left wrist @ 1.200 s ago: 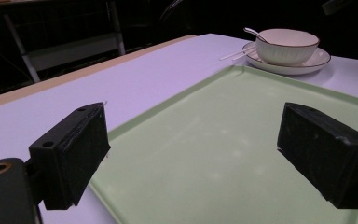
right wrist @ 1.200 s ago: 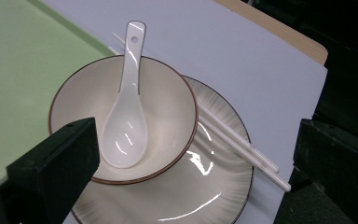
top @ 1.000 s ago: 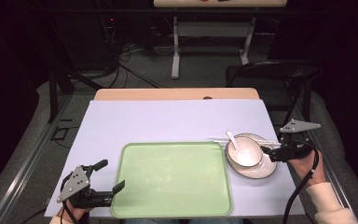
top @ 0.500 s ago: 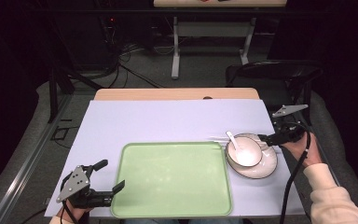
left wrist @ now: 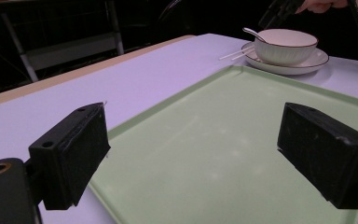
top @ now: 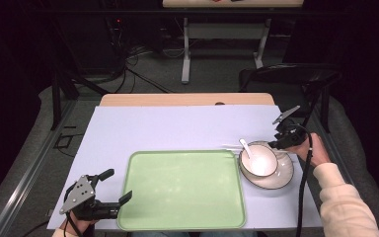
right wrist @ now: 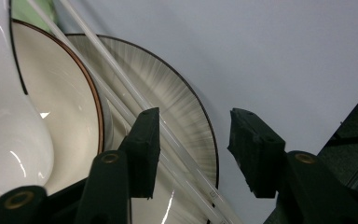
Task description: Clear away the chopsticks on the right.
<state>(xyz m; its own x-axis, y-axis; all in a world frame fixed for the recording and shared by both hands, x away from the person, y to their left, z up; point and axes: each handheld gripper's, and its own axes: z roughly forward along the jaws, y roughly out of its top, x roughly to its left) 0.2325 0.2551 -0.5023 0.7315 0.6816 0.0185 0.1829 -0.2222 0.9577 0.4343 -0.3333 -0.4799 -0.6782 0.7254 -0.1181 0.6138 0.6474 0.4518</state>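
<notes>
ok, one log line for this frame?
left gripper: open, at tray edge | right gripper: open, over plate by chopsticks | spoon in bowl

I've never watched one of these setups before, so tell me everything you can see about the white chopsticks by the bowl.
The chopsticks are a pair of long, thin, glossy white sticks, plastic by their look. They lie side by side across the rim of the ridged plate, right beside the bowl, their far ends reaching out toward the green tray. The right tool hangs open just above them, and one jaw overlaps them in the right gripper view; whether it touches them is unclear.
</notes>
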